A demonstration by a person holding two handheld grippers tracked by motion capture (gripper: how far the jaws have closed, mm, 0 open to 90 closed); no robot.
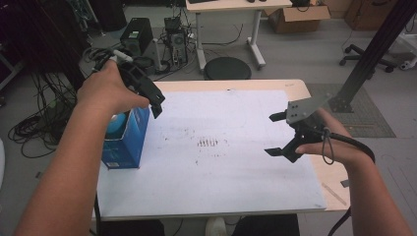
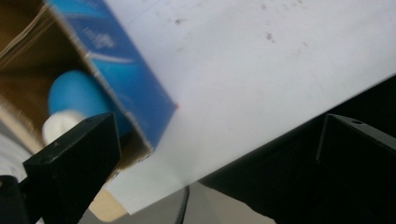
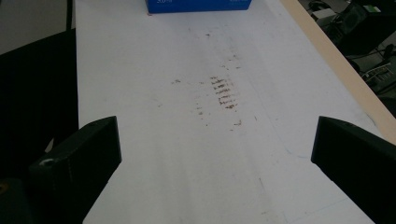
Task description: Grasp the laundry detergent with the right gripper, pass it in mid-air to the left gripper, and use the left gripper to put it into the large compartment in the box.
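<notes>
Nearest the person, the front edge of the white board (image 1: 211, 196) lies bare, with free room across its whole middle apart from a patch of brown marks (image 1: 207, 142). Above its right side the right gripper (image 1: 276, 134) hangs clear of the surface, its 2 jaws spread wide and holding nothing; it looks parked, leaving the middle free. At the board's left edge stands a blue box (image 1: 129, 142), open at the top, with a blue ball-like object (image 2: 74, 93) inside; what it is cannot be told. The left gripper (image 1: 156, 101) hovers just over the box's far top corner, jaws apart and empty, probably placed to reach in. Beyond the board's far edge, the wooden table (image 1: 295, 86) ends above a floor crowded with cables and computer cases (image 1: 136, 35).
</notes>
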